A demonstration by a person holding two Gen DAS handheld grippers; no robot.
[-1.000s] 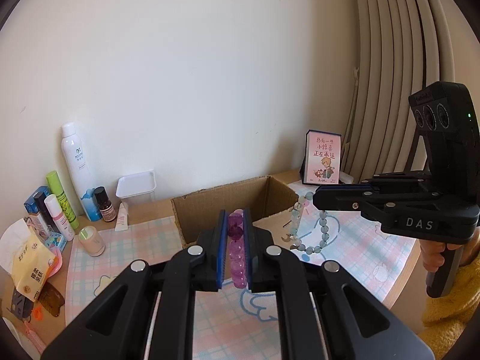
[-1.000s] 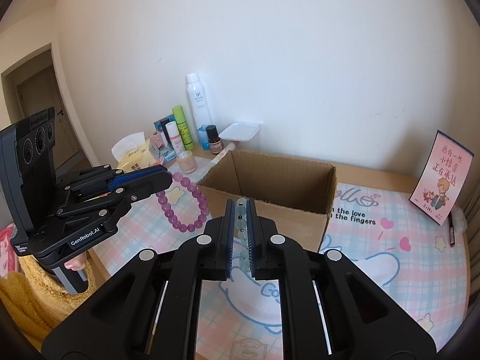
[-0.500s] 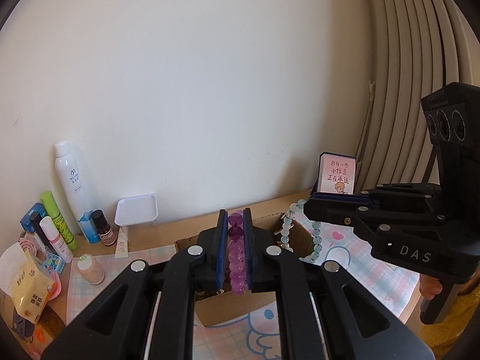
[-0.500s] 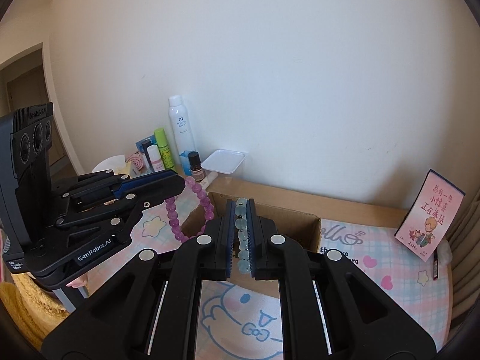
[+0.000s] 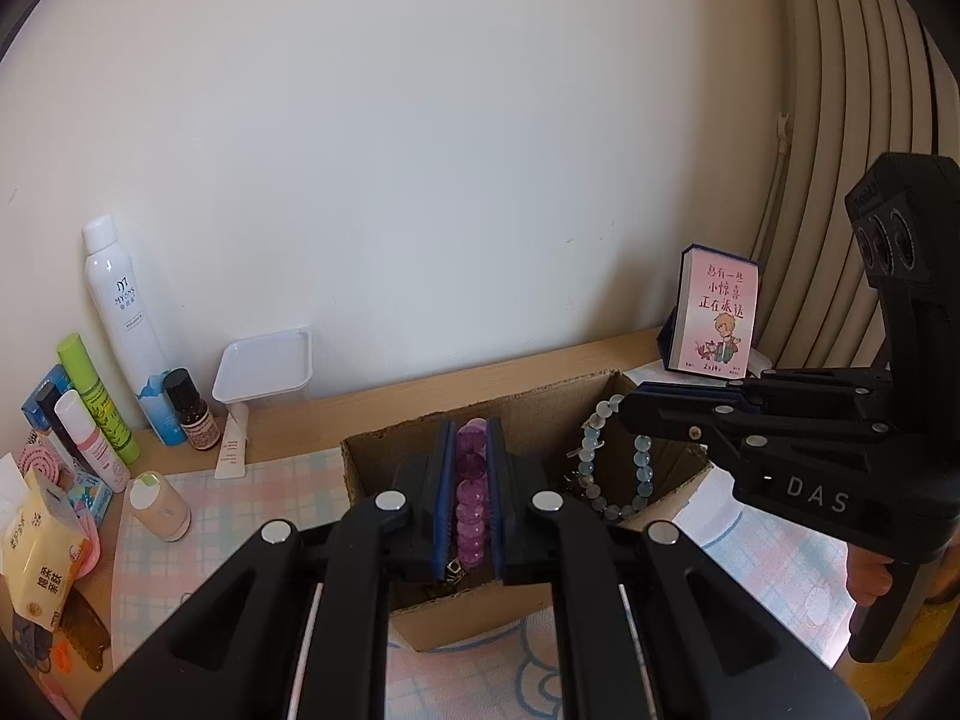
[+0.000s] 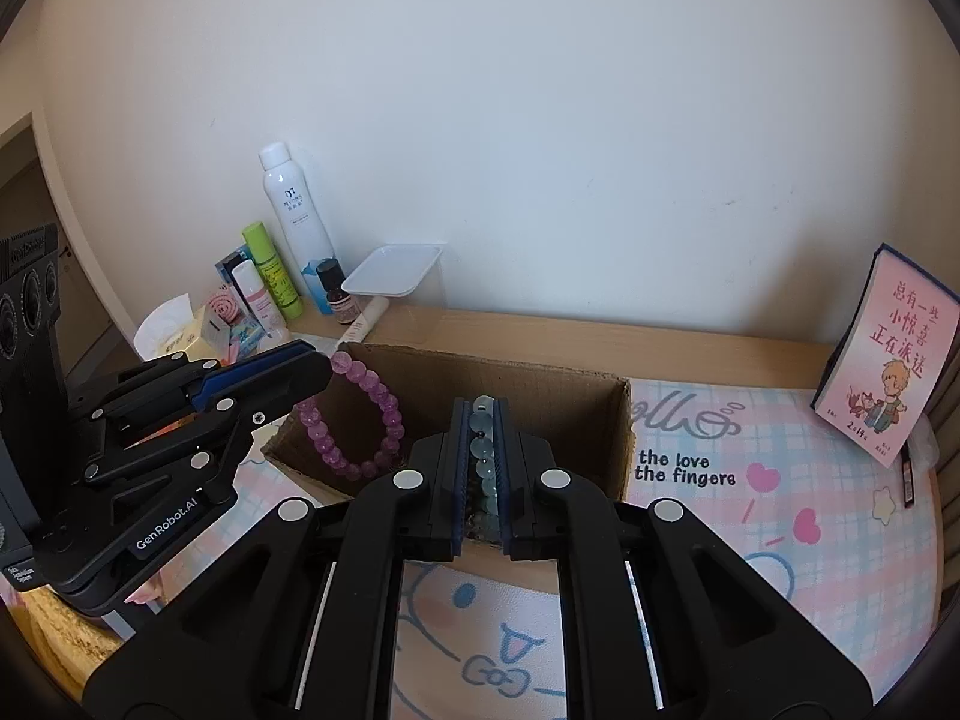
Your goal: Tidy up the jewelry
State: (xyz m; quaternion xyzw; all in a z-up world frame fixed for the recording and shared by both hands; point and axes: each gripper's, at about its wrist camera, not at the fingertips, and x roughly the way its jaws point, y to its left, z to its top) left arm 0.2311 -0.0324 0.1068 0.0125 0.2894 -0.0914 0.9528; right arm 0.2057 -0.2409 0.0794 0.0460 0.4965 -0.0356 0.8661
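My left gripper (image 5: 469, 438) is shut on a purple bead bracelet (image 5: 468, 495) and holds it over the left part of an open cardboard box (image 5: 396, 438). My right gripper (image 6: 483, 420) is shut on a pale blue bead bracelet (image 6: 483, 462) and holds it over the same box (image 6: 564, 396). In the left wrist view the blue bracelet (image 5: 642, 468) hangs from the right gripper (image 5: 636, 405) above the box's right part. In the right wrist view the purple bracelet (image 6: 384, 420) hangs from the left gripper (image 6: 321, 363) at the box's left edge.
Bottles and tubes, among them a tall white spray bottle (image 5: 120, 312), stand at the back left with a white plastic tub (image 5: 264, 366). A tissue pack (image 5: 42, 546) lies far left. A pink card box (image 5: 717, 324) stands at the back right. A pink checked mat (image 6: 780, 480) covers the table.
Both grippers have moved forward and down with their bracelets, from in front of the box to over its opening. Both stay shut.
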